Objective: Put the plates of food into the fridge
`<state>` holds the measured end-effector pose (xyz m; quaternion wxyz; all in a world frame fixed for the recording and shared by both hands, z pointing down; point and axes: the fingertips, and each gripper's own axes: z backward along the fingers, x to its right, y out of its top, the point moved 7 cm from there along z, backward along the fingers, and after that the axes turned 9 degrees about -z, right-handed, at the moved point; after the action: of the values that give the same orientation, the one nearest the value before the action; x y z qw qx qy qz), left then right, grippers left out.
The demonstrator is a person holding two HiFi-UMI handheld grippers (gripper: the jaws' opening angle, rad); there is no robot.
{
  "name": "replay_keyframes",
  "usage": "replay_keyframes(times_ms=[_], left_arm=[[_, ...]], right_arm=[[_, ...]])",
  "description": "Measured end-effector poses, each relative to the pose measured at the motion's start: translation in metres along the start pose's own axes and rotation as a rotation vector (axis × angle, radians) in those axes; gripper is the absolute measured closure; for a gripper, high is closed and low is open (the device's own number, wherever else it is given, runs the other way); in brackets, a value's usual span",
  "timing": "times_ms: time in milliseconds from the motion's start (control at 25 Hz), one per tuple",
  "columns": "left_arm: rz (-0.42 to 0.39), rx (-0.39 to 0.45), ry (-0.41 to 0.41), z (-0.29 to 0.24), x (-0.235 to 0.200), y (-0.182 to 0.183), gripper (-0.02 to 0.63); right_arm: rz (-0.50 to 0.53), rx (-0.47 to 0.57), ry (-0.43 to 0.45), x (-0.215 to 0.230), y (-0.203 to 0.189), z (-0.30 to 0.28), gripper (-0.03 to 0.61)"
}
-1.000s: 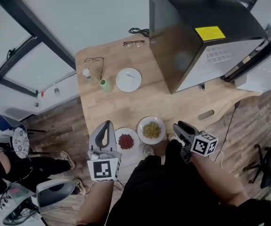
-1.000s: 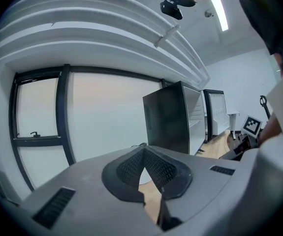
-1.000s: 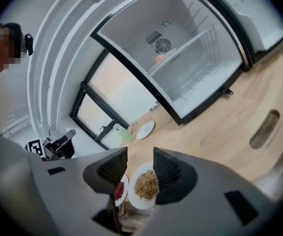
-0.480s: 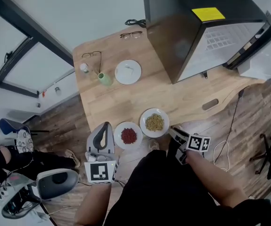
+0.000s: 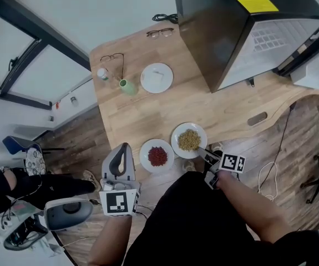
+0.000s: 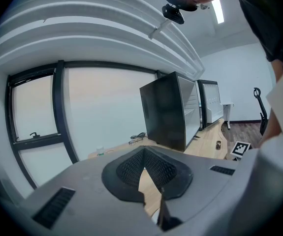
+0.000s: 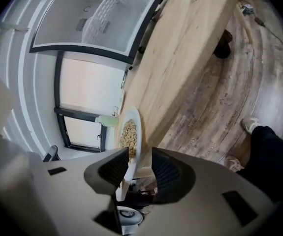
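Two plates of food sit at the near edge of the wooden table (image 5: 142, 112): one with yellow grains (image 5: 189, 140) and one with red food (image 5: 157, 156). My right gripper (image 5: 203, 153) is at the yellow plate's near-right rim. In the right gripper view the plate's rim (image 7: 133, 136) stands between the jaws of my right gripper (image 7: 135, 168), which are closing; a gap still shows on one side. My left gripper (image 5: 122, 147) hovers just left of the red plate, shut and empty. The black fridge (image 5: 242, 26) stands at the table's far right, its door open (image 7: 107, 18).
An empty white plate (image 5: 156, 77), a green bottle (image 5: 127, 86), a small white bottle (image 5: 102, 73) and two pairs of glasses (image 5: 112, 57) lie on the far half of the table. A black cable (image 5: 165, 18) lies by the fridge. A seated person is at the lower left.
My right gripper has moved left to the yellow plate's rim, which now sits between its jaws. The left gripper has stayed beside the red plate. The head view has shifted slightly.
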<state>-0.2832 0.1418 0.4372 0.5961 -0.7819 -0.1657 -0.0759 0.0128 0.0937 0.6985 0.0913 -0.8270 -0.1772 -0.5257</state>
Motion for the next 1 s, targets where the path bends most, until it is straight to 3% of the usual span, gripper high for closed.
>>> replay_keyframes(times_ms=[280,1000], left_arm=[[0.005,0.010,-0.009,-0.003,0.001,0.000,0.611],[0.014,0.074,-0.049,-0.024,0.012,0.023,0.611]], right_arm=[[0.019,0.030,0.036,-0.010,-0.003,0.008,0.535],[0.018,0.106,0.183,-0.043,0.015,0.047,0.545]])
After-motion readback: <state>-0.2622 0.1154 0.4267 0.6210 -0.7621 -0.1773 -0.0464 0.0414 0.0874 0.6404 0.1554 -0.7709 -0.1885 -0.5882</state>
